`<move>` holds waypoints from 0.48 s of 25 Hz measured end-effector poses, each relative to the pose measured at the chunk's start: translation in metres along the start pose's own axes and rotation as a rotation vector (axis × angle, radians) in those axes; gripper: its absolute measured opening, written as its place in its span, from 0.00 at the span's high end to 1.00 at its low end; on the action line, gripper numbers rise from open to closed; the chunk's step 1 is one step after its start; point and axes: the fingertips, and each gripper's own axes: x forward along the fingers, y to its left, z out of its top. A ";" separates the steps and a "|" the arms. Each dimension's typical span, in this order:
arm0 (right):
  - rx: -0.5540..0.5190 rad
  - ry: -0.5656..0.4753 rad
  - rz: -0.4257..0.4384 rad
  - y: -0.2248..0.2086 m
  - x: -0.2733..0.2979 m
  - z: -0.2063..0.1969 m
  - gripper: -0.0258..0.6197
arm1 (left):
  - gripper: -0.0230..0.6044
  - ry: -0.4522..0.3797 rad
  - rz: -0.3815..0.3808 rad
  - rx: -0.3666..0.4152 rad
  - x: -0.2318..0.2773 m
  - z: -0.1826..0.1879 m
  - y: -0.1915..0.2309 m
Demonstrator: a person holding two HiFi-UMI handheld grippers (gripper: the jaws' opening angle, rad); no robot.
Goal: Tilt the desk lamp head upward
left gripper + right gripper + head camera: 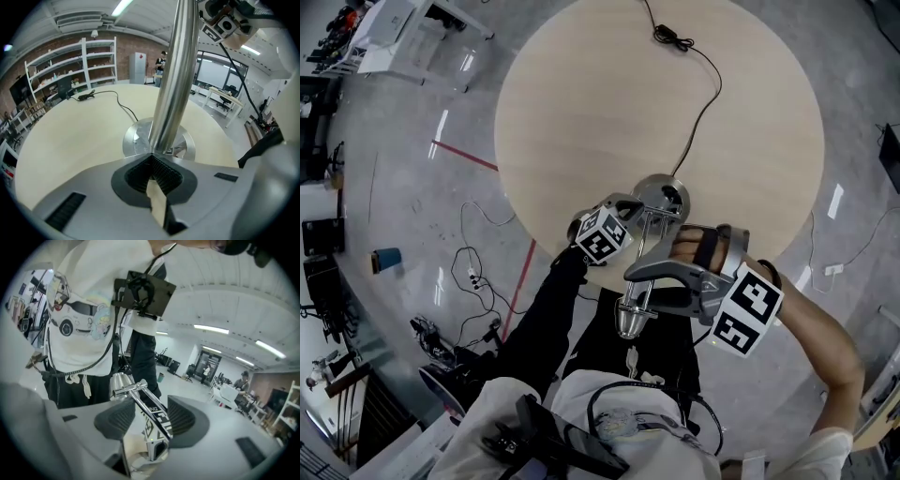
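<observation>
Beige round table (609, 94): left gripper (152, 159) clamps chrome lamp pole (176, 70); right gripper (150, 414) jaws spread around thin lamp arm (140, 399); likely mid-tilt, needs closing next.

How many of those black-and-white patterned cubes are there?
2. One cube sits on the left gripper, at the table's edge; the other cube on the right gripper, lower right of it. Neither is hidden.
</observation>
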 end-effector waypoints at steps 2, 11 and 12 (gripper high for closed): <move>0.064 -0.053 -0.005 -0.007 -0.006 0.003 0.66 | 0.96 -0.001 0.003 -0.005 0.001 0.000 0.001; 0.317 -0.280 -0.061 -0.035 -0.027 0.015 0.65 | 0.96 -0.002 -0.002 -0.007 0.002 0.001 0.002; 0.340 -0.301 -0.064 -0.038 -0.030 0.015 0.65 | 0.96 -0.002 -0.003 -0.007 0.002 0.001 0.002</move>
